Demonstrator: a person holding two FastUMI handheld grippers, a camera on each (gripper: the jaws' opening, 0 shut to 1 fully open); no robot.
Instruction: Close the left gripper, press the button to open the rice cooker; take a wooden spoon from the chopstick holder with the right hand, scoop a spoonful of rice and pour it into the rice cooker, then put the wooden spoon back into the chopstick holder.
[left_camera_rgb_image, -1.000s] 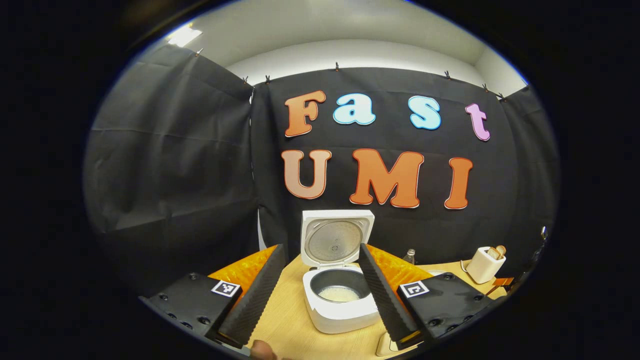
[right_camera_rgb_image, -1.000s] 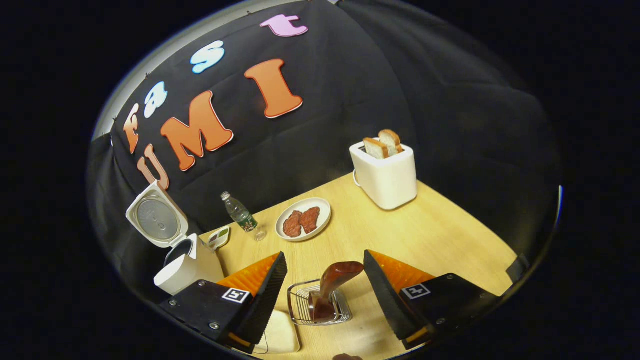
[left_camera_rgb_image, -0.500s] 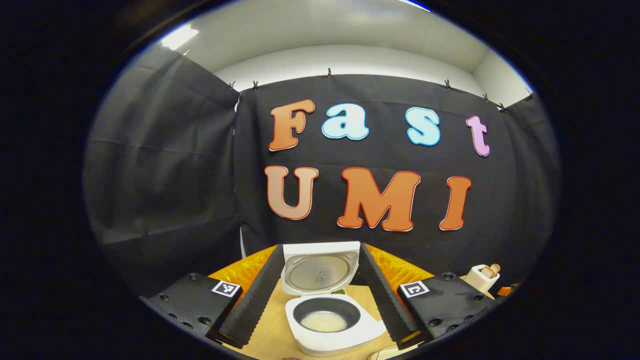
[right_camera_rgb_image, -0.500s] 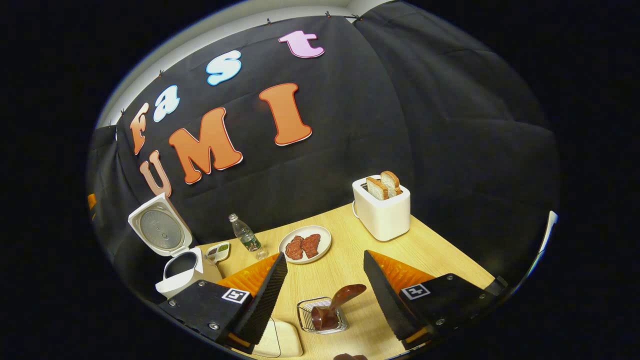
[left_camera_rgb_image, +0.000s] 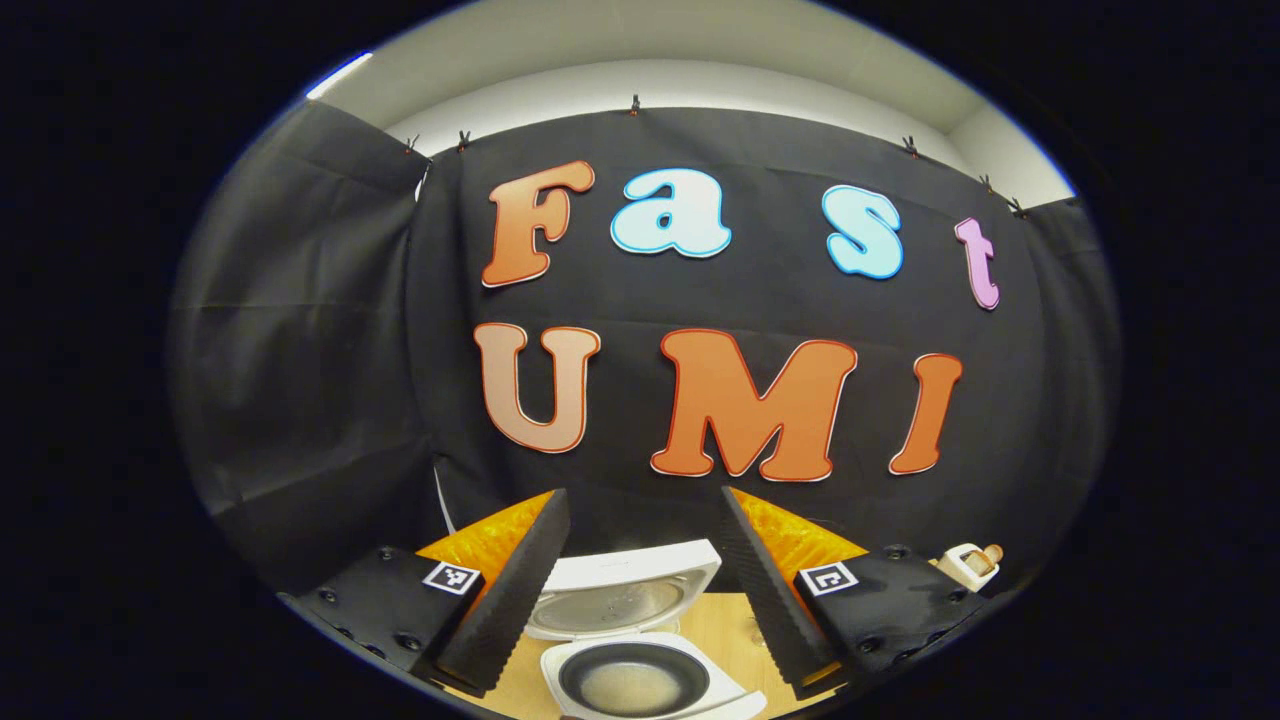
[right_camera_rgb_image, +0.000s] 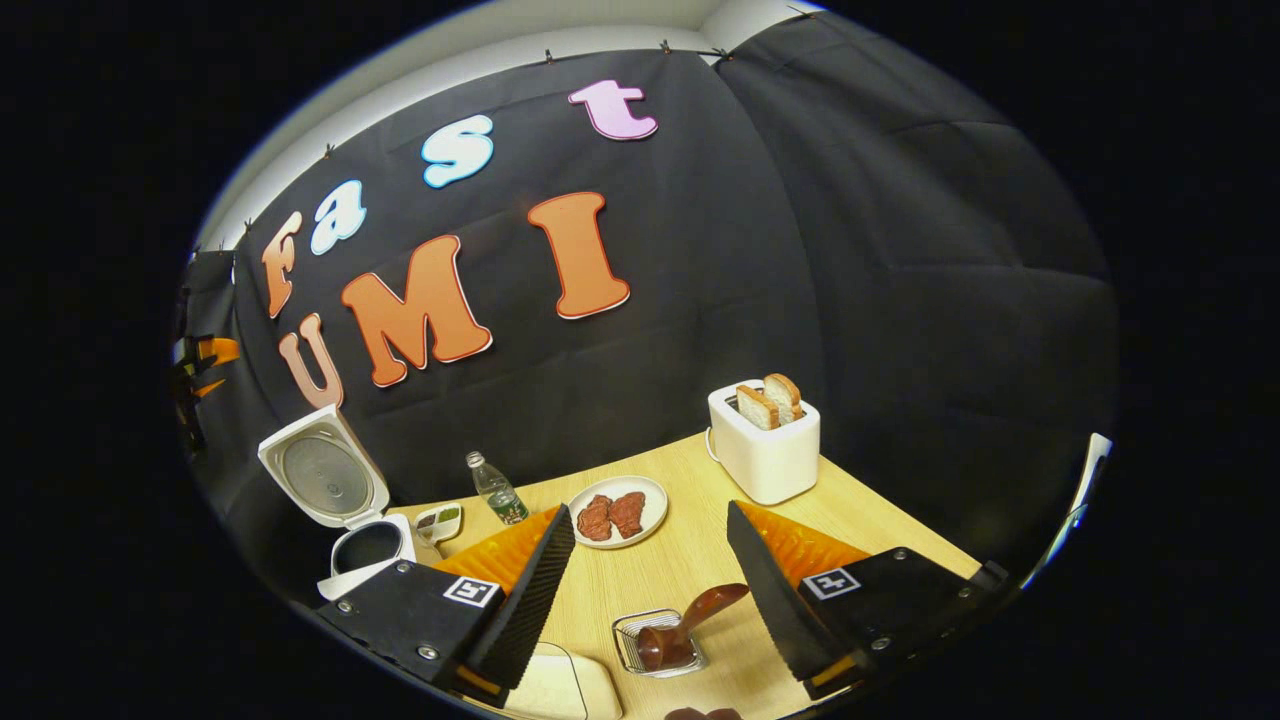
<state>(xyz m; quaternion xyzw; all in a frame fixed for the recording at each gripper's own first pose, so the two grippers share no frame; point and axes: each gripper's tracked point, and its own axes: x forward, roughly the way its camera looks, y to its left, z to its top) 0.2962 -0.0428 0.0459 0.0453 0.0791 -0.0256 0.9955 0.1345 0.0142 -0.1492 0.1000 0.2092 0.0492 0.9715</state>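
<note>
1. Since the rice cooker (left_camera_rgb_image: 633, 655) at the bottom centre of the left gripper view stands lid-up with pale rice in its pot, opening and pouring look done.
2. Lower centre in the right gripper view, the wooden spoon (right_camera_rgb_image: 690, 622) sits in the chopstick holder (right_camera_rgb_image: 658, 643) on the bench (right_camera_rgb_image: 860, 500).
3. Both claws, left claw (left_camera_rgb_image: 640, 590) and right claw (right_camera_rgb_image: 650, 600), are spread and empty; nothing seems left.

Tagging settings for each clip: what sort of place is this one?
Likely a staged kitchen tabletop inside a recording booth: a wooden table carries an open rice cooker, a toaster with bread, and a plate of meat, with black cloth hung behind.
</note>
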